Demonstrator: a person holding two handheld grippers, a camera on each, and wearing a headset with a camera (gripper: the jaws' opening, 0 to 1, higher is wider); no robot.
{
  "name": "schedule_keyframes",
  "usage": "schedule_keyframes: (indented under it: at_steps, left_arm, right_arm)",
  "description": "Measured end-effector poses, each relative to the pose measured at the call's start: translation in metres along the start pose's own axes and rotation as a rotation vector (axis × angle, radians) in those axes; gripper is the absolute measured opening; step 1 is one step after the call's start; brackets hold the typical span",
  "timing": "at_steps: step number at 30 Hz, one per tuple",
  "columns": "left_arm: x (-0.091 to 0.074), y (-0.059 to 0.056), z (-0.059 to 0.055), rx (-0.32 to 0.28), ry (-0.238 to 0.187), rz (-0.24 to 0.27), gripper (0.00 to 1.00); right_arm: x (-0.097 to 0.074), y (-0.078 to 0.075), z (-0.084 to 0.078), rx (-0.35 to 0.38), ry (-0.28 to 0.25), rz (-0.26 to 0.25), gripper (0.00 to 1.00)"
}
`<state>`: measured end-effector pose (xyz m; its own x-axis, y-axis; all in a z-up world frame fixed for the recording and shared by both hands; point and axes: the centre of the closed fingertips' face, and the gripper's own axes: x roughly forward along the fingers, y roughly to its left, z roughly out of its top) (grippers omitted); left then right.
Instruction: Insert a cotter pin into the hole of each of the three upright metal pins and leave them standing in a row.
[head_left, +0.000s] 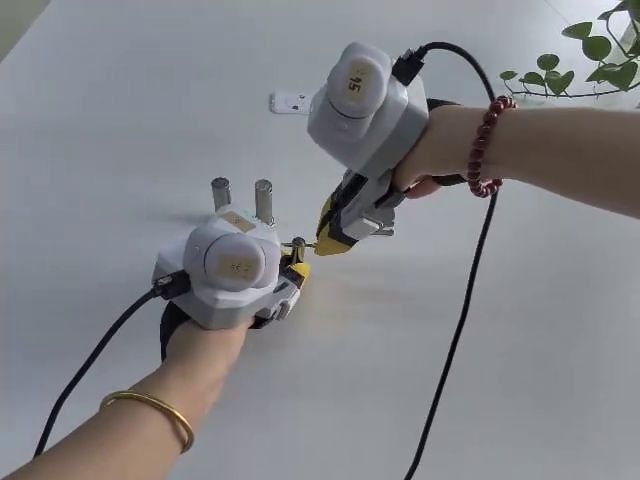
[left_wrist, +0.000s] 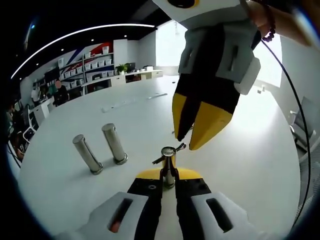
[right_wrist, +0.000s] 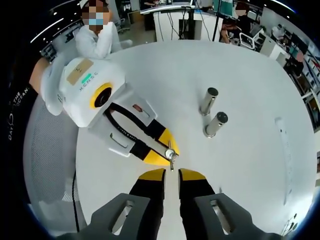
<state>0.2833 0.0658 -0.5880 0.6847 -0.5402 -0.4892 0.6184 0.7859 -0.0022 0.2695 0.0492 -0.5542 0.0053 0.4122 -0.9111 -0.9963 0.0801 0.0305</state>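
White tabletop (head_left: 120, 330) lies under both grippers in the head view. The left free pin (head_left: 221, 192) and the right free pin (head_left: 264, 200) stand upright side by side at centre left. Just in front of them, the left gripper (head_left: 297, 262) has its jaws clamped on the held pin (head_left: 297, 246). The right gripper (head_left: 330, 240) slants down from the upper right, its yellow tips close beside that pin's top. A black cable (head_left: 455, 330) runs down the right side, a small white tag (head_left: 288, 102) lies at upper centre, and a plant (head_left: 590, 60) leans in at the top right corner.

In the left gripper view, the held pin stands at bottom centre with its long axis vertical in the frame. The cotter pin (left_wrist: 172, 152) crosses its top roughly level, looped end towards the upper right. The right gripper hangs from the top and blocks the table beyond. Both free pins stand at lower left.

In the right gripper view, that gripper's own jaws sit slightly apart at the bottom, with bare table showing between them. The held pin is just ahead of the tips. Whether they touch the cotter pin cannot be told. A person in white (right_wrist: 97, 35) sits at upper left.
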Motion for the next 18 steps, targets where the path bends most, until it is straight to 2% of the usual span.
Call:
schedule_keyframes:
  at_steps: [4,18]
  left_arm:
    - [-0.0002,0.0003,-0.0003,-0.003,0.0,0.002,0.07]
    - [-0.0004,0.0005,-0.0013,-0.011,-0.001,0.01,0.07]
  right_arm:
    - [0.0021,0.0018,-0.0001,-0.011,-0.002,0.001,0.0]
    - [0.0081,0.0001,0.0067,-0.025,-0.01,-0.009,0.0]
